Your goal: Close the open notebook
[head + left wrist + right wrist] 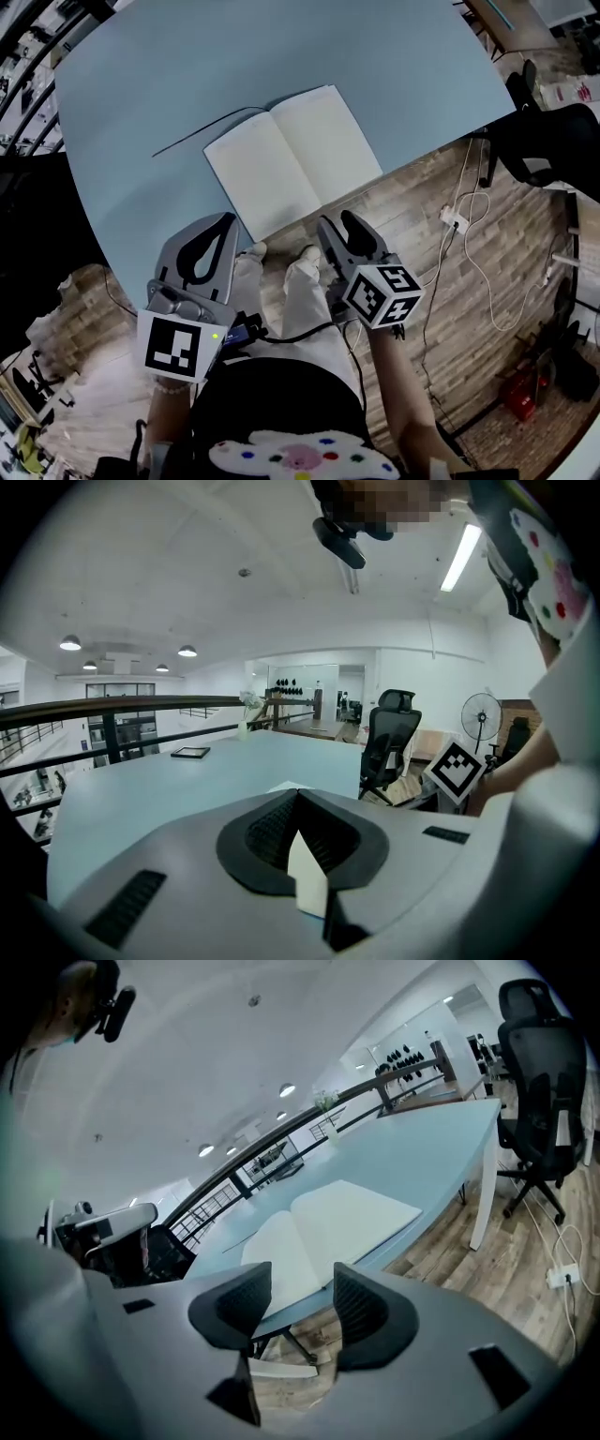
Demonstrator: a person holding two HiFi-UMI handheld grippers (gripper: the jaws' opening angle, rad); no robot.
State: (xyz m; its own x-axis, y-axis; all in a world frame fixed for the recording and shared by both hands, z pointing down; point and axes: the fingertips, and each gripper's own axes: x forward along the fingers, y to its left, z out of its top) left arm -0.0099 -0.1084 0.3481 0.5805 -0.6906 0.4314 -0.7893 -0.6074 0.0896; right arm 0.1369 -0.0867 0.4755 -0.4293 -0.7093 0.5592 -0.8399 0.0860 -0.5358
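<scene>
Tongs, two pairs; notebook, one, open.

Head view: left tongs (pixel 226 218) at lower left, jaws closed tip to tip, nothing held. Right tongs (pixel 337 223) at lower centre, jaws apart, nothing between. Both sets of tips lie just below the table's near edge. Notebook (pixel 292 159) lies flat at frame centre on the table (pixel 141 94), blank pages up, its lower edge at the table's near edge. Thin dark strand (pixel 202 129) runs from its top to the left. Chair (pixel 553 141) at right; white cable (pixel 469 246) on the wood floor.

Left gripper view: left tongs (pixel 298 799) at lower centre, pads (pixel 267 832) pressed together, empty. Table (pixel 169 789) beyond; small dark frame (pixel 190 752) on it, left of centre. Chair (pixel 386 733) and fan (pixel 480 714) at right.

Right gripper view: right tongs (pixel 300 1302) at lower centre, pads (pixel 361 1312) spread, gap empty. Notebook (pixel 319 1227) just above the jaws, open on the table (pixel 422 1138), not touched. Chair (pixel 544 1072) at upper right.
</scene>
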